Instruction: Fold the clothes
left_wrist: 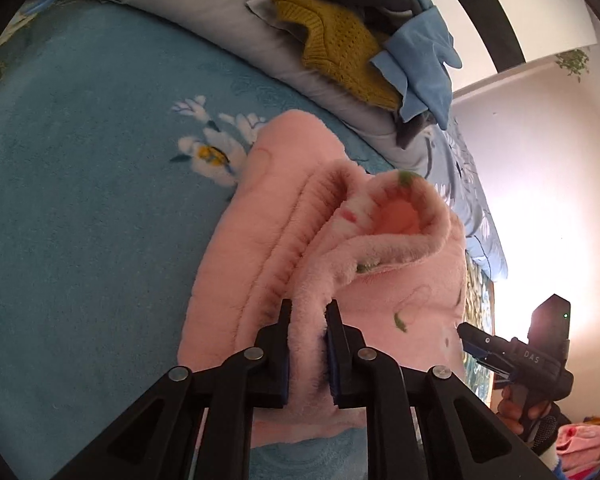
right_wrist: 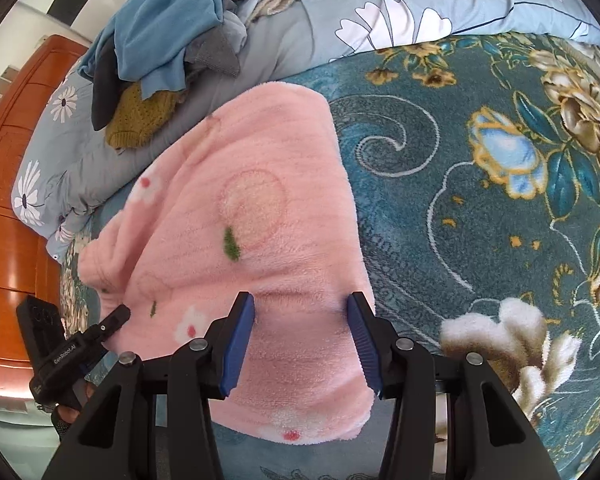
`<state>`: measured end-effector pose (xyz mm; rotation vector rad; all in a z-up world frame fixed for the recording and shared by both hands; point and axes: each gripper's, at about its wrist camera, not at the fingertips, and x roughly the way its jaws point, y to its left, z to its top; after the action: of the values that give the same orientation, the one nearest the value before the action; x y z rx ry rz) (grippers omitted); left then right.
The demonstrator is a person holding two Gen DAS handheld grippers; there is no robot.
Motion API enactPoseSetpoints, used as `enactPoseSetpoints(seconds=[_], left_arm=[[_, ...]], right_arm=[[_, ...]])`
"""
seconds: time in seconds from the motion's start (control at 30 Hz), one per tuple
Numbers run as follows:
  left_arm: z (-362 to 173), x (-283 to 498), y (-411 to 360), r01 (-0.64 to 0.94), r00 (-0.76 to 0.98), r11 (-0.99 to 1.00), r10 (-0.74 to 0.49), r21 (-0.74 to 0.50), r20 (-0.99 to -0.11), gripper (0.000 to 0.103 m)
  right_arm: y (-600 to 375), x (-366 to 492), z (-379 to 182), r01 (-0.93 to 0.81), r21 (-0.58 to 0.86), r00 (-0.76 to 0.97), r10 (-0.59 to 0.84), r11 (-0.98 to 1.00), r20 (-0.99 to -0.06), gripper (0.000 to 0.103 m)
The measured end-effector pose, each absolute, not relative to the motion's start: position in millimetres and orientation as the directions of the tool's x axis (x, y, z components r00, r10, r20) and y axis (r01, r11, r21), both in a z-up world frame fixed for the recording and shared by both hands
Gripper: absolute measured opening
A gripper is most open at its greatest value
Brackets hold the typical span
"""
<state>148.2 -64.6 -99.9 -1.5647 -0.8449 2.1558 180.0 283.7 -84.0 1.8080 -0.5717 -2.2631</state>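
A pink fleece garment (left_wrist: 268,240) with small flowers and green marks lies on a teal floral blanket (left_wrist: 80,200). My left gripper (left_wrist: 309,312) is shut on a raised fold of the pink garment's edge. In the right wrist view the same pink garment (right_wrist: 240,220) lies spread flat. My right gripper (right_wrist: 302,304) is open, its blue pads on either side of the garment's near part, holding nothing. The right gripper also shows at the right of the left wrist view (left_wrist: 470,334). The left gripper shows at the lower left of the right wrist view (right_wrist: 118,316).
A pile of clothes, a mustard knit (left_wrist: 340,44), blue cloth (left_wrist: 424,68) and grey pieces, sits on a grey-blue flowered duvet (right_wrist: 380,20) at the far side. A wooden cabinet (right_wrist: 8,184) stands to the left. More pink cloth (left_wrist: 584,444) lies at the lower right.
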Motion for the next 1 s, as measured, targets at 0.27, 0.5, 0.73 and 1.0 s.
enactPoseSetpoints(seconds=[0.27,0.5,0.73,1.0], left_arm=[[-37.3,140.0,-37.4,-0.107,-0.390,-0.891,0.446,-0.441,-0.806,0.047],[-4.2,122.8,15.2,-0.338,-0.409,-0.838,0.540,-0.428,-0.735,0.048],[-50.3,106.7,1.3,-0.263,-0.361,-0.885,0.459,-0.384,-0.812,0.047],[-72.3,98.6,-25.7,-0.166,-0.348,-0.844,0.534,-0.510,-0.771,0.041]], right_arm=[[281.6,166.5,-66.0,-0.034,0.387,-0.287,-0.362,-0.921,-0.887,0.050],[259.8,131.6,-52.4,0.064,0.349,-0.334,-0.350,-0.935,-0.875,0.050],[224.8,115.8,-54.4,0.235,0.293,-0.307,-0.357,-0.927,-0.882,0.050],[226.6,102.4,-85.2,0.222,0.276,-0.258,-0.329,-0.935,-0.909,0.050]])
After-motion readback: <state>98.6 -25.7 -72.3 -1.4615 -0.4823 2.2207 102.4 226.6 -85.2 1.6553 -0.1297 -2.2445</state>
